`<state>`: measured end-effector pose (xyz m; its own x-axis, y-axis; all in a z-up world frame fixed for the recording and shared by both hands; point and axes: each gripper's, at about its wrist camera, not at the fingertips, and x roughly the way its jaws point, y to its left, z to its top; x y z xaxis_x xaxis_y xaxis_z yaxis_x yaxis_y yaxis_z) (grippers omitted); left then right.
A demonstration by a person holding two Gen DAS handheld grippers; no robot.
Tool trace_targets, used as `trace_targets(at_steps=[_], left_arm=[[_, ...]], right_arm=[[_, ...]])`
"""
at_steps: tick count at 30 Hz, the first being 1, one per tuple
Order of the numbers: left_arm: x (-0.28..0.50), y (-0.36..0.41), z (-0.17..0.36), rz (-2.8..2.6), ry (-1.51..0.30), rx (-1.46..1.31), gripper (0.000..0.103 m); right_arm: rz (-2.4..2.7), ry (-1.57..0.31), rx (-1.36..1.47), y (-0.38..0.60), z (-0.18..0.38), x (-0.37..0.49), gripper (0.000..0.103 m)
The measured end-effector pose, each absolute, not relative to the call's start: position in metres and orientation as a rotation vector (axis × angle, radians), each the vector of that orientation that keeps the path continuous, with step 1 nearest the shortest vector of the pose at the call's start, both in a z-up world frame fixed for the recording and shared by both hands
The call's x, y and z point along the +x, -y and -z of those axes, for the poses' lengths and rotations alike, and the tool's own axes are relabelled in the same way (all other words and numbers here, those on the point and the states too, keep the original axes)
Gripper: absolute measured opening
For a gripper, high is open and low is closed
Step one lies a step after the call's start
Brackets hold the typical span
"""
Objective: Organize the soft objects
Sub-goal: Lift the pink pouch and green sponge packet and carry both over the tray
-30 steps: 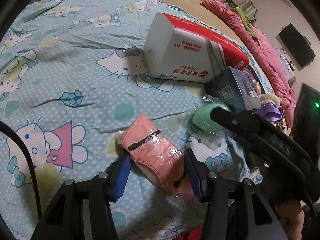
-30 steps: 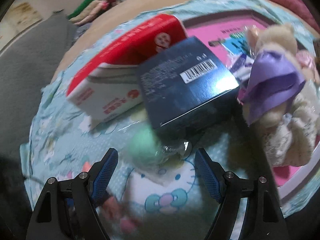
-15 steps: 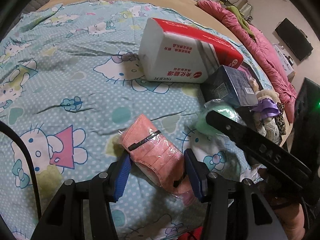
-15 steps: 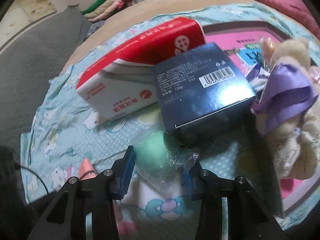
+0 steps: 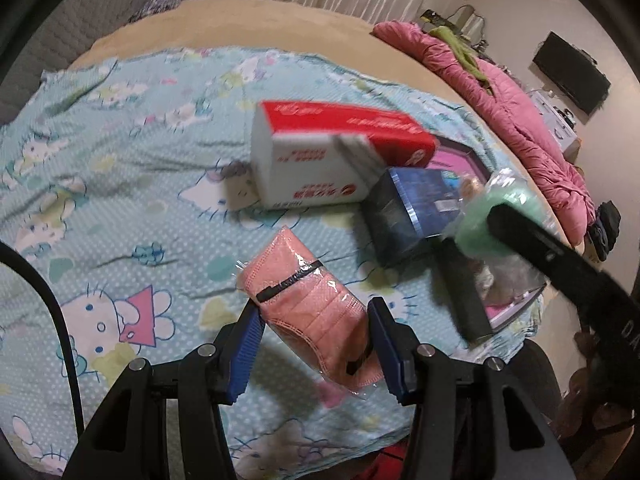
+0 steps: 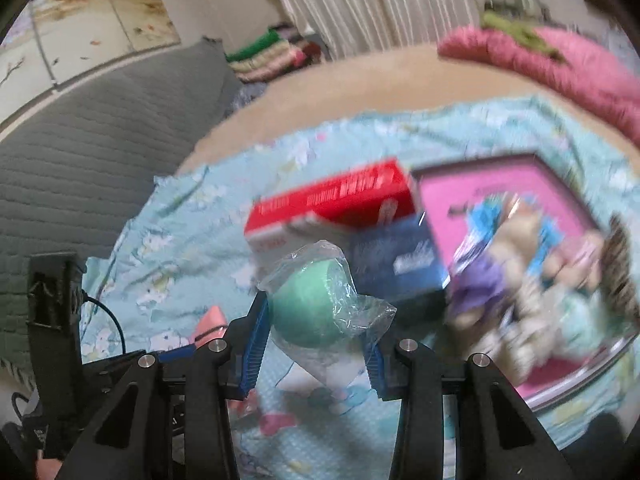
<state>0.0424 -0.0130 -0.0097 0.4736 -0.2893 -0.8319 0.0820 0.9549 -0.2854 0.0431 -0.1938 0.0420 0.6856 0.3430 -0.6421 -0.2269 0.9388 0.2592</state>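
My left gripper (image 5: 314,334) is shut on a pink cloth in clear wrap (image 5: 312,308) and holds it above the blue cartoon-print sheet (image 5: 120,184). My right gripper (image 6: 316,344) is shut on a green soft ball in a clear plastic bag (image 6: 316,304), also lifted off the sheet; the ball shows in the left wrist view (image 5: 492,224) at the right. A plush bear with a purple ribbon (image 6: 508,276) lies in a pink tray (image 6: 500,196).
A red and white tissue pack (image 5: 332,160) and a dark blue box (image 5: 412,208) lie on the sheet beside the tray. A pink quilt (image 5: 500,92) runs along the far right. A grey headboard (image 6: 80,152) stands to the left.
Both grippers have risen from the sheet with their loads. The right gripper closed on the green ball and lifted it. The left gripper lifted the pink cloth.
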Motion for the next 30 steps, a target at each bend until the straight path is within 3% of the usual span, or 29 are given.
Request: trace_targets(at_steps=[7, 30], left_arm=[[0.043, 0.045, -0.020, 0.270, -1.014, -0.162, 0.053], [0.037, 0.153, -0.084, 0.403, -0.911, 0.014, 0.053]], right_arm=[[-0.265, -0.627, 0.129, 0.230, -0.072, 0.024, 0.044], [-0.159, -0.495, 0.278, 0.336, -0.101, 0.001, 0.043]])
